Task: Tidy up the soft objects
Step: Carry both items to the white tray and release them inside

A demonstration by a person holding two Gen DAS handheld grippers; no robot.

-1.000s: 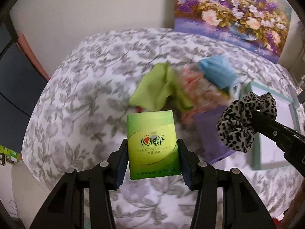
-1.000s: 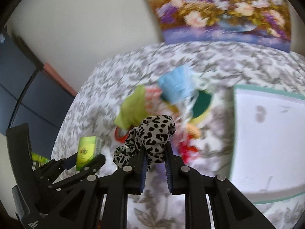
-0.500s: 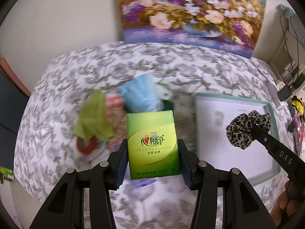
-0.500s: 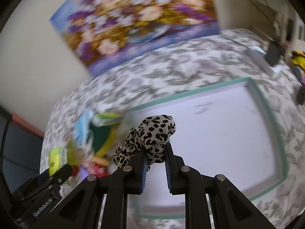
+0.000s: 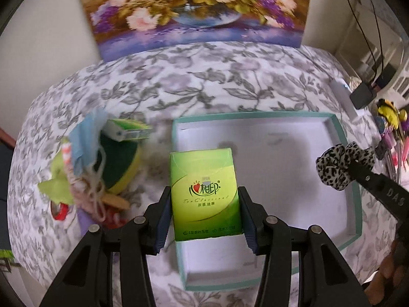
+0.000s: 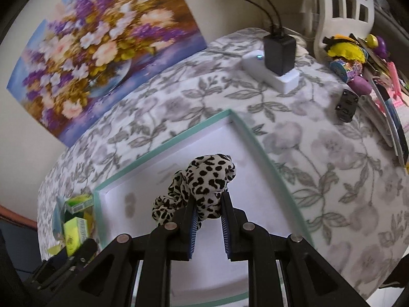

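Left gripper (image 5: 204, 204) in my grip points steeply down over the near left corner of the tray (image 5: 356, 199), its pads clamped on the two long sides of a tissue pack (image 5: 204, 194). Right gripper (image 6: 208, 213) is angled down over the tray's middle, its jaws almost together and pinching a scrunchie (image 6: 204, 186); from the left camera I see it reaching in over the tray's right rim, with a bit of the hand (image 5: 391, 268) that carries it at the lower right.

That tray is shallow, white inside with a teal rim, and it lies on a grey flowered cloth (image 5: 204, 81). Beyond the tray's far side a flower painting (image 5: 199, 7) leans on the wall. Left of the tray a heap of soft things (image 5: 97, 163) lies on the cloth: a blue face mask, a green and yellow sponge, a lime cloth.

My tissue pack is bright green, upright, with a red heart logo and printed characters. My scrunchie is cream with black leopard spots, bunched and ruffled.
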